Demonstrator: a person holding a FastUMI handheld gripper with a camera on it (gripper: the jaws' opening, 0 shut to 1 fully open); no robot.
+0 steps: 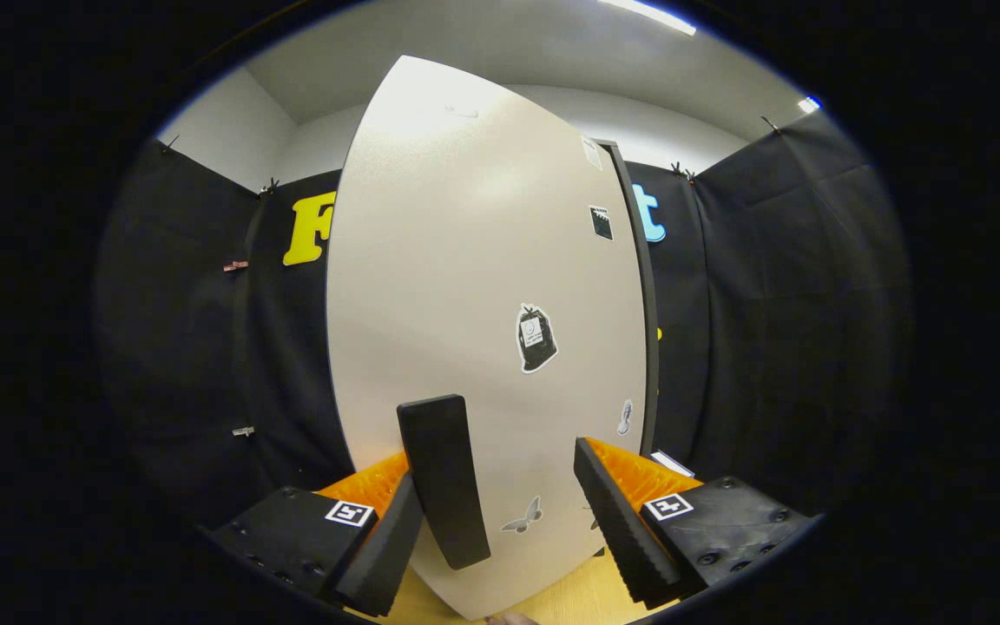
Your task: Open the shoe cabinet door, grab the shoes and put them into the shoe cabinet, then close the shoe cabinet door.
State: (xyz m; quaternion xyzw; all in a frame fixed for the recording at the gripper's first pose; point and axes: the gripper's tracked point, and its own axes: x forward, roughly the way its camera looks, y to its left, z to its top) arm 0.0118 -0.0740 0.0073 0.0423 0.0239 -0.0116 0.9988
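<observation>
Claw [500,512] spread wide, black handle [444,482] between its fingers, door [474,321] just ahead; closing off-centre could let the handle slip free.

We find no words or numbers we can read. On the pale cabinet door [465,286], right of centre in the frame, sits a dark sticker [536,338] with small print too fine to make out, and above it, toward the upper right, a smaller black sticker [601,222], equally illegible. Low in the frame, the gripper [496,464] carries a square black-and-white coded marker on its left finger mount [350,513] and another on its right finger mount [668,505]. Its fingers stand apart, and the door's black handle [444,477] lies between them.
</observation>
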